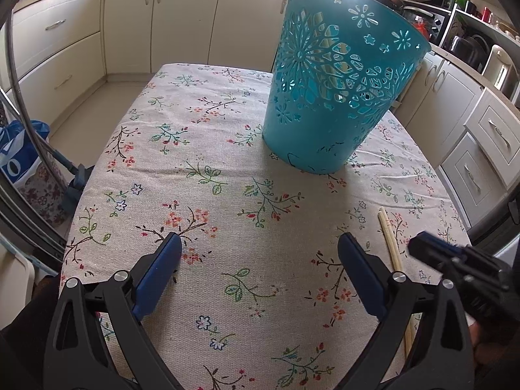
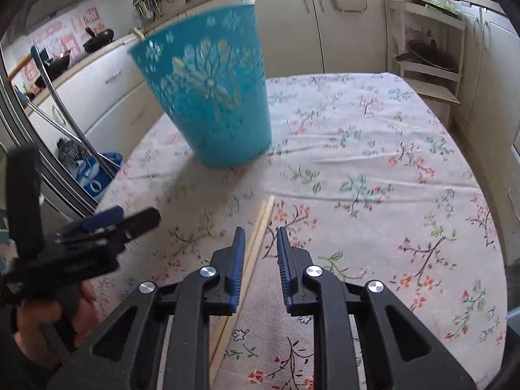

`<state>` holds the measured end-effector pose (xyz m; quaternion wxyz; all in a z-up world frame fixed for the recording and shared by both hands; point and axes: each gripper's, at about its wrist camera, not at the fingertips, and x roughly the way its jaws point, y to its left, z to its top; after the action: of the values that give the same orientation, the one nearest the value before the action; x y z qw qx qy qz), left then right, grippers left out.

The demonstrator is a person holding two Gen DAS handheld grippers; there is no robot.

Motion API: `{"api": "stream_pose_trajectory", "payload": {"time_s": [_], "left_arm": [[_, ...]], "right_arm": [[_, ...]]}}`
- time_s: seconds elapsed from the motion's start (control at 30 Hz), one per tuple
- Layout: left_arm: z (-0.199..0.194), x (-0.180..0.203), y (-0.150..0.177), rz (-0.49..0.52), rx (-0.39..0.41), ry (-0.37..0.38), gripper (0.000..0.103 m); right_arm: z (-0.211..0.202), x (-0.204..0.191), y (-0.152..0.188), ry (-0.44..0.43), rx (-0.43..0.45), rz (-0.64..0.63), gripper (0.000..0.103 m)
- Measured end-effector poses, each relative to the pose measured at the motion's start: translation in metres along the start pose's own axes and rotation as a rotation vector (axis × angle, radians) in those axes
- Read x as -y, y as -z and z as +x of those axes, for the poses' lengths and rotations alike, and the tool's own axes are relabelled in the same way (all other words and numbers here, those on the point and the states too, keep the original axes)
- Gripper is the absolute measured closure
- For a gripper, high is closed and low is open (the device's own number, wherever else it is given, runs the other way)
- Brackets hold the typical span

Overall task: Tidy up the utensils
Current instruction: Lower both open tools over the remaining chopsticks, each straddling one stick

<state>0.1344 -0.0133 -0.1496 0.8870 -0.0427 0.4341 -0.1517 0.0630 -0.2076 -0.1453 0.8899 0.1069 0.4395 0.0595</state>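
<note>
A tall teal cut-out basket (image 1: 338,81) (image 2: 214,97) stands upright on the far half of the floral-cloth table (image 1: 227,169). A pair of pale wooden chopsticks (image 2: 262,217) (image 1: 388,237) lies flat on the cloth nearer to me. My right gripper (image 2: 260,235) hovers right over them with a narrow gap between its jaws. The sticks run between the tips and then under the left finger, and the pads do not press on them. My left gripper (image 1: 260,243) (image 2: 126,217) is held wide open above bare cloth, just left of the chopsticks. The right gripper (image 1: 417,247) shows blurred at the right edge.
Cream kitchen cabinets (image 1: 182,16) surround the table on the far and right sides. A white shelf rack (image 2: 429,48) stands beyond the far right corner. A metal chair frame and a blue-white bag (image 1: 19,156) sit off the left edge. A hand (image 2: 39,321) holds the left gripper.
</note>
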Motion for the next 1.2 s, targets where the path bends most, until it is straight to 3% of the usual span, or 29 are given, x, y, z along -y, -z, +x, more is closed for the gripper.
{"api": "stream_pose_trajectory", "payload": {"time_s": [0.33, 0.57, 0.67, 0.73, 0.83, 0.93, 1.03, 1.07, 1.1, 1.13, 1.2], "left_arm": [[0.0, 0.0, 0.0, 0.002, -0.001, -0.002, 0.01], [0.001, 0.002, 0.0, 0.018, -0.01, -0.007, 0.01], [0.001, 0.019, 0.001, 0.064, -0.034, -0.052, 0.01], [0.001, 0.041, 0.006, 0.091, -0.055, 0.001, 0.01], [0.003, 0.078, 0.011, 0.179, -0.063, 0.014, 0.01], [0.012, 0.108, 0.01, 0.273, -0.072, -0.039, 0.01], [0.025, 0.121, 0.007, 0.303, -0.102, -0.093, 0.011], [0.03, 0.122, 0.006, 0.298, -0.113, -0.097, 0.017], [0.034, 0.121, 0.006, 0.286, -0.123, -0.092, 0.033], [0.035, 0.119, 0.006, 0.272, -0.121, -0.072, 0.035], [0.033, 0.118, 0.007, 0.28, -0.094, -0.059, 0.063]], "right_arm": [[0.008, 0.004, 0.005, 0.061, -0.043, -0.059, 0.085], [-0.007, 0.02, 0.01, 0.084, -0.063, -0.076, 0.095], [-0.02, 0.041, 0.022, 0.072, -0.036, -0.005, 0.095], [-0.024, 0.051, 0.024, 0.052, -0.021, 0.053, 0.095], [-0.025, 0.059, 0.024, 0.018, -0.016, 0.103, 0.095], [-0.027, 0.06, 0.025, 0.011, -0.013, 0.112, 0.095], [-0.027, 0.062, 0.025, 0.001, -0.009, 0.12, 0.095], [-0.027, 0.062, 0.025, 0.001, -0.009, 0.12, 0.095], [-0.027, 0.062, 0.025, 0.0, -0.009, 0.12, 0.095], [-0.027, 0.062, 0.025, 0.001, -0.009, 0.118, 0.095], [-0.027, 0.062, 0.025, 0.004, -0.008, 0.11, 0.095]]}}
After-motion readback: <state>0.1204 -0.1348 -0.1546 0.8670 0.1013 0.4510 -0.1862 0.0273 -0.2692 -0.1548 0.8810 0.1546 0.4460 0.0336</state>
